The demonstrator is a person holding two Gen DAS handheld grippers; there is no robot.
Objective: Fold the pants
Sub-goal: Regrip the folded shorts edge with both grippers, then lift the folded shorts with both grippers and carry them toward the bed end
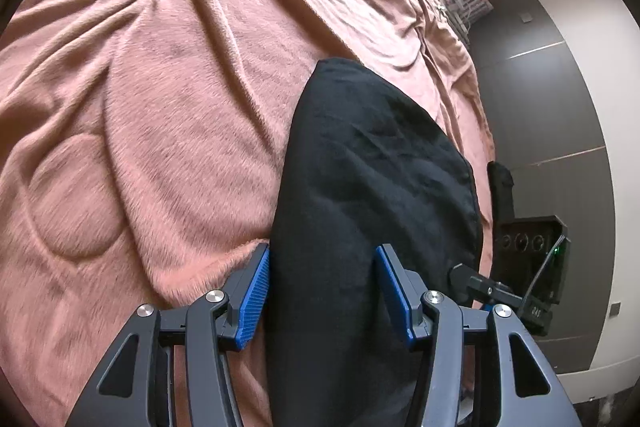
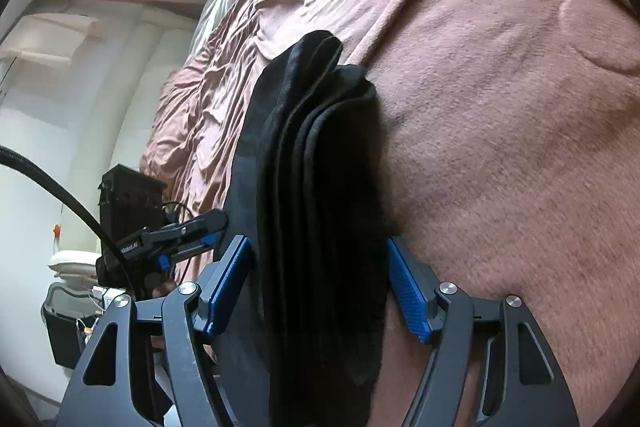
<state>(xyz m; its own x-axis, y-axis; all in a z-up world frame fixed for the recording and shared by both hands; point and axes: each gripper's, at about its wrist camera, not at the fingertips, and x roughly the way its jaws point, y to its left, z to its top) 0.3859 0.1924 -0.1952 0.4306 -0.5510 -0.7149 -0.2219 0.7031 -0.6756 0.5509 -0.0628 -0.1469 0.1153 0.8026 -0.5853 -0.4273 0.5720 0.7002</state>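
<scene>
Black pants (image 1: 372, 179) between both grippers' spread fingers (image 2: 408, 291).

I count one folded black fabric pair of pants (image 1: 372, 163), one pink fuzzy blanket (image 1: 160, 107), and my two blue-padded tools (image 1: 322, 291) (image 2: 320, 287).

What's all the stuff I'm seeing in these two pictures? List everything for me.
Folded black fabric pants: one, black, stacked in layers on the blanket, between both tongs.
Fuzzy pink blanket: one, pink, spread wrinkled across the bed under the pants.
Dark bin: one, black, low at left in the right view.
Grey wall panels: several, grey, right edge of the left view.
Left tongs: one, black with blue pads, straddling the pants.
Right tongs: one, black with blue pads, straddling the pants.
</scene>
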